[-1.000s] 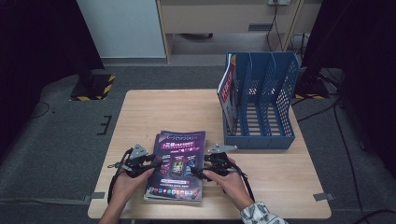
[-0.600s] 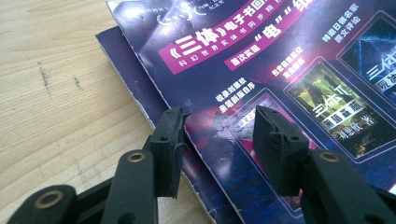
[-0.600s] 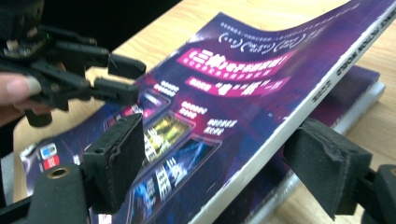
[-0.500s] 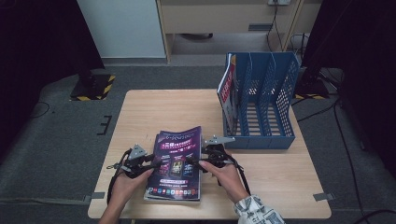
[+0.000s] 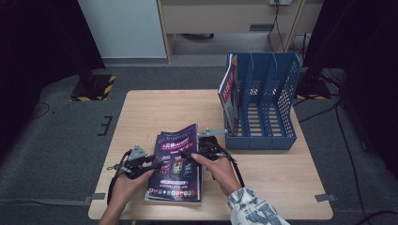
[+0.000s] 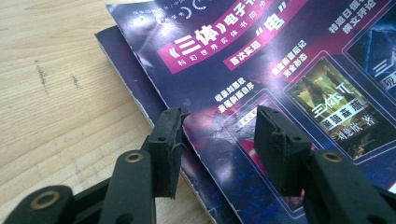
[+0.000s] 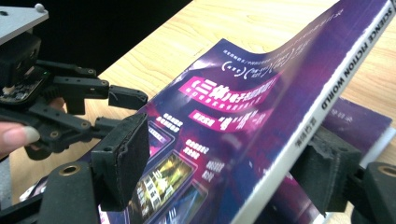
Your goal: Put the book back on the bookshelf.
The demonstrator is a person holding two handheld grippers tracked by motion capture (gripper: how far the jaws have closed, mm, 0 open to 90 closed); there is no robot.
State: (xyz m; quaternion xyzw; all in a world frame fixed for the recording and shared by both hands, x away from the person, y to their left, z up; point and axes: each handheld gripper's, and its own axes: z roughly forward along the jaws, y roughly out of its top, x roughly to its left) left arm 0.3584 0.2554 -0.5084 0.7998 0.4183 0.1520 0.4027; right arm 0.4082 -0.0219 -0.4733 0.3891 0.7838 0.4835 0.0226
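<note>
Straddling the top magazine, right gripper jaws closing, spine-side edge lifted

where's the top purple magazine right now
In the high view the top purple magazine lies on a stack near the table's front edge, left of the blue file rack.

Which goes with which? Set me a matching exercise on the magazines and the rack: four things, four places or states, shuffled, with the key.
Things:
1. top magazine
2. lower magazine
3. red magazine
4. file rack

Places or states:
A. stands upright in the leftmost compartment, as the high view shows it
B. blue, with its other two compartments empty
C. lies flat on the table, under another
D. purple cover, one edge lifted off the stack

Pairs: 1-D, 2-C, 3-A, 4-B
</note>
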